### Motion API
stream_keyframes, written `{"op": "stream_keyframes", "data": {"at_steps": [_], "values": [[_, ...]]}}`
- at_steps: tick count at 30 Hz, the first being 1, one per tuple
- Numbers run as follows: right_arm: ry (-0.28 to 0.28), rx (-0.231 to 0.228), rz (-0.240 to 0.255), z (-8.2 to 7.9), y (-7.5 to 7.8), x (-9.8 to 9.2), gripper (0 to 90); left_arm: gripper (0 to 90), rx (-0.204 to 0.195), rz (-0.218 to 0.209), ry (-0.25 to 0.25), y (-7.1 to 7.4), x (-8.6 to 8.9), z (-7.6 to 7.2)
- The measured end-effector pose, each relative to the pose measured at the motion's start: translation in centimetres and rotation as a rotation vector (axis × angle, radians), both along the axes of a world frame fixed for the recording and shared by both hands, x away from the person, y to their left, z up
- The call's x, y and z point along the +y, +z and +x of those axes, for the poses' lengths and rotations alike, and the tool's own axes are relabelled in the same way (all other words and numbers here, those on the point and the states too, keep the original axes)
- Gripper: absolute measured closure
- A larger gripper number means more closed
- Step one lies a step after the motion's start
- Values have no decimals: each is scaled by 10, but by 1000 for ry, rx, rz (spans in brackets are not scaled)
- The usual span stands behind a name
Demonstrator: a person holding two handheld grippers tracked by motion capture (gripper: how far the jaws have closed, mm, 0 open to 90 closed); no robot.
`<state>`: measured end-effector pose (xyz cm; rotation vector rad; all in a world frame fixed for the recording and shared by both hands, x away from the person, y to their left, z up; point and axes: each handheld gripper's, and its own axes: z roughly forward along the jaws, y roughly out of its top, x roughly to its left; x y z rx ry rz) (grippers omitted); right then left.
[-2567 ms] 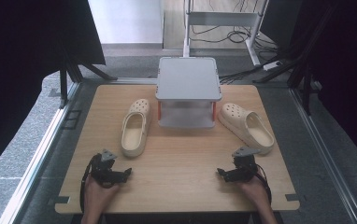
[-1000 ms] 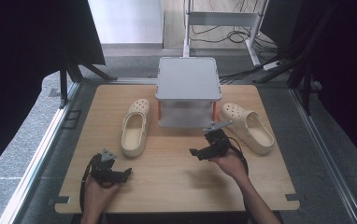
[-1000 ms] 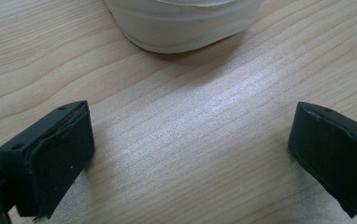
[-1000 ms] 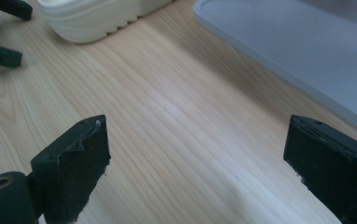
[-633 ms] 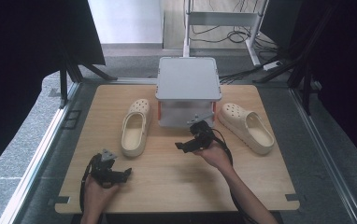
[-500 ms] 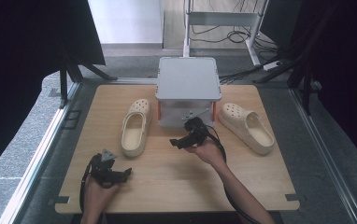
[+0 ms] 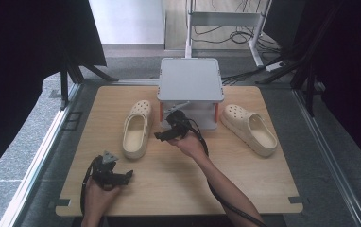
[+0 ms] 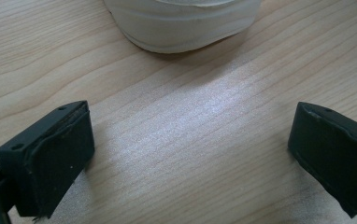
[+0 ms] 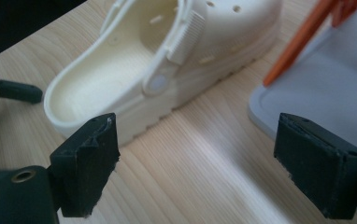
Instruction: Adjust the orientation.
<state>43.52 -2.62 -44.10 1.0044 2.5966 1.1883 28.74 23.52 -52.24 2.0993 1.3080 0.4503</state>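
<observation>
Two cream clogs lie on the wooden table, the left clog (image 7: 136, 128) and the right clog (image 7: 249, 128), either side of a grey stand (image 7: 189, 80) with orange legs. My right gripper (image 7: 163, 130) hovers in front of the stand, pointing at the left clog's side (image 9: 167, 70). It is open; its jaws have just been closing a little, with bare wood between them. My left gripper (image 7: 122, 174) rests near the front edge, open, with the clog's heel (image 8: 181, 23) just beyond its jaws.
The stand's grey base (image 9: 317, 93) and an orange leg (image 9: 303, 42) sit close to the right gripper's right jaw. Bare table (image 7: 178, 184) stretches across the front. Black curtains and a metal frame surround the table.
My right hand has travelled left across the table, from beside the right clog to the front of the stand next to the left clog. The left hand has kept still.
</observation>
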Motion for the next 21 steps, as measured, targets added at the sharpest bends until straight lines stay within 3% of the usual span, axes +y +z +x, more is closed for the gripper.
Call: {"op": "stream_keyframes", "data": {"at_steps": [6,9,11,17,21], "values": [[-6,33,-3,9,-1,34,204,3,0,0,-1,0,0,0],[-14,35,-7,11,-2,41,226,2,1,-2,-3,0,0,0],[-46,39,-32,16,-4,56,267,2,0,0,-5,0,0,0],[-96,50,-78,24,-11,74,296,2,0,0,-8,0,0,0],[-126,76,-78,31,-19,86,307,3,0,0,-11,0,0,0]]}}
